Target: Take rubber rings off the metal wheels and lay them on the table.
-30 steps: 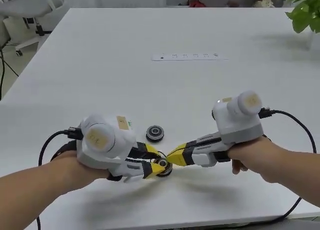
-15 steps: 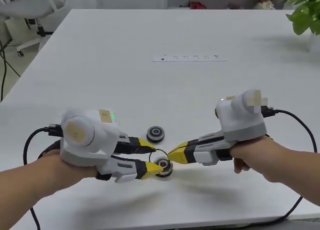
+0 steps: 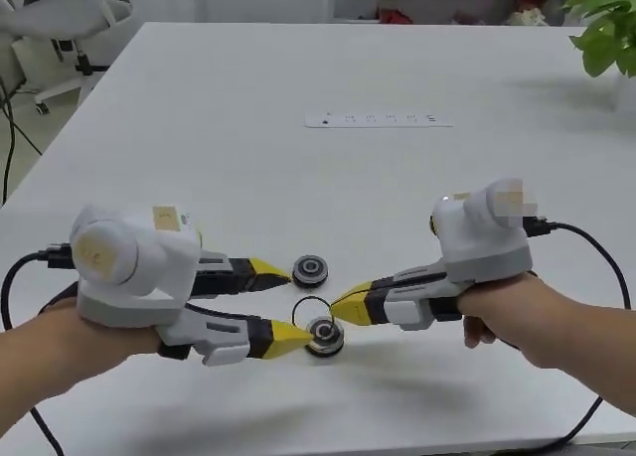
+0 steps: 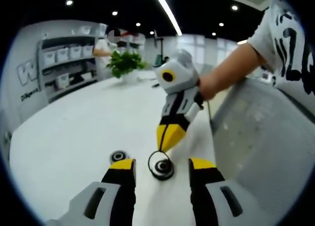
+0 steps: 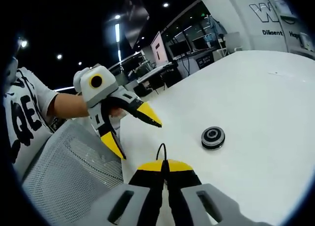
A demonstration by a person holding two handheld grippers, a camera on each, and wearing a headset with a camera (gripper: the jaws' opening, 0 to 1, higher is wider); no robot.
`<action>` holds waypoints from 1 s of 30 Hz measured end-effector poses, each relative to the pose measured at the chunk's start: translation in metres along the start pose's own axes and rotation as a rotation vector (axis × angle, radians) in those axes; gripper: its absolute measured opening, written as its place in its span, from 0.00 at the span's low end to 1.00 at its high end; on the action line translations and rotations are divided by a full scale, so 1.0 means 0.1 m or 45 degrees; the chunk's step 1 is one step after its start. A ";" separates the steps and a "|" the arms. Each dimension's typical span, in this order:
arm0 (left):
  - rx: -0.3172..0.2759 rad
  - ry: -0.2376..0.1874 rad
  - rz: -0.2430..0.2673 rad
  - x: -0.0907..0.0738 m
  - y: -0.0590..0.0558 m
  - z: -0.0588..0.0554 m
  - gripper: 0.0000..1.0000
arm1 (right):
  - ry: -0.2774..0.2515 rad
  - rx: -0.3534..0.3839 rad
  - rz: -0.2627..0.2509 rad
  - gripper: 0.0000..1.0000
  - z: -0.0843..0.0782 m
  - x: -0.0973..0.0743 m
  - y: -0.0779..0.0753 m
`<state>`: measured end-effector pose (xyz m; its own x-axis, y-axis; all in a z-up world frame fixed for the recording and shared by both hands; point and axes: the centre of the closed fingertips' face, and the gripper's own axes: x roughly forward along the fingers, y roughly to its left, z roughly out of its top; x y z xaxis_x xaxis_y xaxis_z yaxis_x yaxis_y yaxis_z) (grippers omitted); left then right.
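Observation:
A metal wheel (image 3: 323,337) (image 4: 162,169) lies on the white table (image 3: 298,178), just off the tip of the lower jaw of my left gripper (image 3: 281,303) (image 4: 162,164), which is open. My right gripper (image 3: 338,305) (image 5: 165,165) is shut on a thin black rubber ring (image 3: 307,310) (image 4: 159,160) (image 5: 161,149) that stands as a loop right over that wheel; whether it is free of the wheel I cannot tell. A second wheel (image 3: 310,270) (image 4: 118,156) (image 5: 213,137), dark-rimmed, rests a little farther back. The left gripper (image 5: 141,140) faces the right one.
A white power strip (image 3: 378,117) lies mid-table. A green plant (image 3: 606,24) stands at the far right corner and an office chair (image 3: 60,9) beyond the far left edge. Cables trail from both grippers toward the near table edge (image 3: 348,446).
My left gripper, closed around the near wheel a second ago, has opened wide and drawn back to the left. The right gripper has stayed shut on the ring.

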<state>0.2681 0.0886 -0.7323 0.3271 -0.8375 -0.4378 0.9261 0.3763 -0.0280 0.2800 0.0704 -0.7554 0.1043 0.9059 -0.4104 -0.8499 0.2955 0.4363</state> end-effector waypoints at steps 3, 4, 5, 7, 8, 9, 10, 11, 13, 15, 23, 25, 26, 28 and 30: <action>-0.017 -0.008 0.014 -0.07 0.03 0.00 0.48 | -0.017 0.006 0.002 0.00 0.04 0.00 -0.01; -0.020 -0.011 0.018 -0.08 0.03 0.00 0.49 | -0.021 0.008 0.003 0.00 0.05 0.00 -0.01; -0.025 -0.014 0.020 -0.10 0.04 0.00 0.50 | -0.025 0.010 0.004 0.00 0.06 0.00 0.00; -0.030 -0.017 0.024 -0.13 0.04 0.00 0.52 | -0.031 0.011 0.007 0.00 0.07 0.01 -0.02; -0.031 -0.018 0.026 -0.15 0.05 0.00 0.53 | -0.033 0.011 0.009 0.00 0.08 0.01 -0.01; -0.032 -0.020 0.028 -0.16 0.05 0.00 0.54 | -0.035 0.013 0.010 0.00 0.08 0.02 -0.01; -0.035 -0.021 0.031 -0.18 0.06 -0.01 0.55 | -0.038 0.014 0.012 0.00 0.09 0.02 0.00; -0.039 -0.024 0.032 -0.20 0.06 0.00 0.56 | -0.041 0.014 0.015 0.00 0.11 0.03 0.01; -0.042 -0.031 0.039 -0.24 0.07 0.00 0.59 | -0.047 0.013 0.018 0.00 0.13 0.04 0.02; -0.049 -0.036 0.045 -0.28 0.08 0.00 0.60 | -0.055 0.015 0.021 0.00 0.16 0.05 0.03; -0.069 -0.037 0.083 -0.42 0.14 -0.06 0.67 | -0.072 0.012 0.029 0.00 0.25 0.14 0.05; -0.078 -0.041 0.096 -0.46 0.16 -0.07 0.68 | -0.068 0.010 0.031 0.00 0.25 0.17 0.06; -0.080 -0.040 0.099 -0.48 0.17 -0.08 0.69 | -0.065 0.009 0.031 0.00 0.25 0.19 0.06; -0.084 -0.036 0.108 -0.50 0.18 -0.10 0.71 | -0.057 0.005 0.032 0.00 0.24 0.22 0.06; -0.090 -0.034 0.115 -0.53 0.19 -0.12 0.72 | -0.052 0.004 0.032 0.00 0.23 0.25 0.06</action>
<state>0.2661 0.1452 -0.7208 0.4144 -0.8086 -0.4175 0.8772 0.4772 -0.0535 0.2895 0.1022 -0.7445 0.1037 0.9247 -0.3663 -0.8508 0.2732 0.4489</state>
